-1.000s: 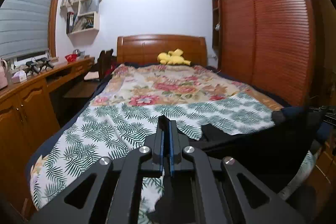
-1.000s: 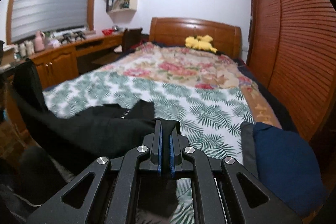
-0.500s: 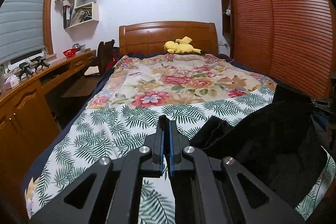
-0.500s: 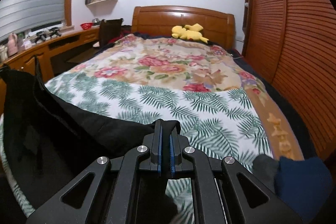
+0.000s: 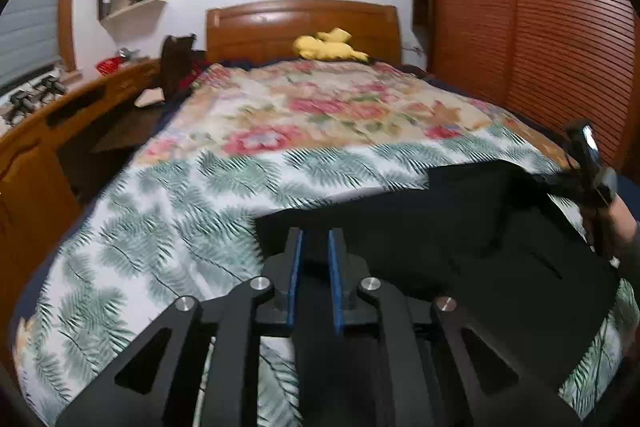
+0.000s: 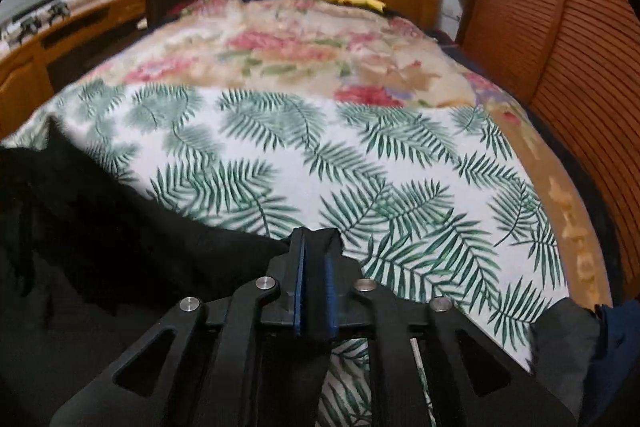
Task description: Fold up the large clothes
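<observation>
Risk first: a dropped hem. Jaws on both sides just opening, so the garment (image 5: 460, 247) may slip free before lying flat, leaving a bunched or skewed edge near the foot of the bed (image 5: 168, 227). Cause: release while the cloth hangs slack between the two holds. Second risk: a sideways drag on the leaf-print cover (image 6: 360, 163), rucking it under the cloth and spoiling any later fold line. Third: a snag of loose cloth on the jaws during withdrawal, pulling a corner back up.

Left gripper (image 5: 315, 267): jaws parted a little, blue pads showing, black cloth lying in the gap; pads probably no longer pressing, though blur and dark-on-dark make that hard to judge. Right gripper (image 6: 314, 267): jaws likewise parted slightly, a tuft of black cloth standing up between them, apparently loose rather than pinched. In the left view, right gripper also visible at the far right edge, at the garment's other corner, with part of a hand behind it.

Garment: black, large, matte, no print visible; spread across the foot end of the bed, from about the middle toward the right edge, top hem running roughly level between the two grippers. Surface mostly smooth in the left view, a few shallow creases; in the right view a heaped, rumpled mass toward the left. Soft and limp by the look of it, likely to hold whatever wrinkle the release gives.
</observation>
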`<state>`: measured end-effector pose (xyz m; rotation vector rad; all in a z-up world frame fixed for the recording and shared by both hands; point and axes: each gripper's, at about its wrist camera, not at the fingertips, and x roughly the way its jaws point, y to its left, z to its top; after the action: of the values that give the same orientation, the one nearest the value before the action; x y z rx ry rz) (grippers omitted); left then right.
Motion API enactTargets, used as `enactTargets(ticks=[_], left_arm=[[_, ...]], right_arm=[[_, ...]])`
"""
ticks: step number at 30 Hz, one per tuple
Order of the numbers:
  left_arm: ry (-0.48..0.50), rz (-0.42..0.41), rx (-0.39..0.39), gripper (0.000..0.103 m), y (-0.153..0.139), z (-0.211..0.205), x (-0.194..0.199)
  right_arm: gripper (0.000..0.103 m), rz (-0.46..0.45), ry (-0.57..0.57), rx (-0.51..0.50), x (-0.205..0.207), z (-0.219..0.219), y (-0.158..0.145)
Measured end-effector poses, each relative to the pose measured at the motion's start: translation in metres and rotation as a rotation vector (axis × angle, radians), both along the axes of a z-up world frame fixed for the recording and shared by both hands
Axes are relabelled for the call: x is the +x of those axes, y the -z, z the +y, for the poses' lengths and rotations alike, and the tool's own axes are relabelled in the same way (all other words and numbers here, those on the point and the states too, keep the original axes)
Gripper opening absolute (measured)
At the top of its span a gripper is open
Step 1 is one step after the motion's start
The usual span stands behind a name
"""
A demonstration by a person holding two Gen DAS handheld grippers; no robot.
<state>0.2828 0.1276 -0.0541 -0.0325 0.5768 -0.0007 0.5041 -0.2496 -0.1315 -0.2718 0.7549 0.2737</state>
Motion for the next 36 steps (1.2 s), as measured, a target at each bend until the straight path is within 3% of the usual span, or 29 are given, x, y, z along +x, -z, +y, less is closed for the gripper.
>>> enactTargets(ticks=[2, 4, 12, 21, 27, 36], left_arm=[[0.023, 0.011, -0.011, 0.018, 0.008, -0.009, -0.006], [0.042, 0.015, -0.017, 0.020, 0.013, -0.018, -0.012], [0.126, -0.010, -0.054, 0.027, 0.011, -0.054, -0.045], [0.221, 0.004, -0.026, 0.033, 0.019, -0.099, -0.075], [0.219, 0.034, -0.027, 0.034, 0.036, -0.107, -0.094], [0.229, 0.052, -0.038, 0.035, 0.050, -0.109, -0.106]], right_arm=[[0.044, -0.012, 0.022, 0.000, -0.003, -0.003, -0.003], [0.049, -0.026, 0.047, -0.011, -0.011, -0.009, -0.011], [0.049, -0.061, -0.079, 0.049, -0.097, -0.004, -0.034], [0.049, -0.024, -0.219, 0.098, -0.195, 0.032, 0.003], [0.049, 0.017, -0.280, 0.128, -0.223, 0.060, 0.028], [0.049, 0.043, -0.313, 0.111, -0.237, 0.073, 0.037]])
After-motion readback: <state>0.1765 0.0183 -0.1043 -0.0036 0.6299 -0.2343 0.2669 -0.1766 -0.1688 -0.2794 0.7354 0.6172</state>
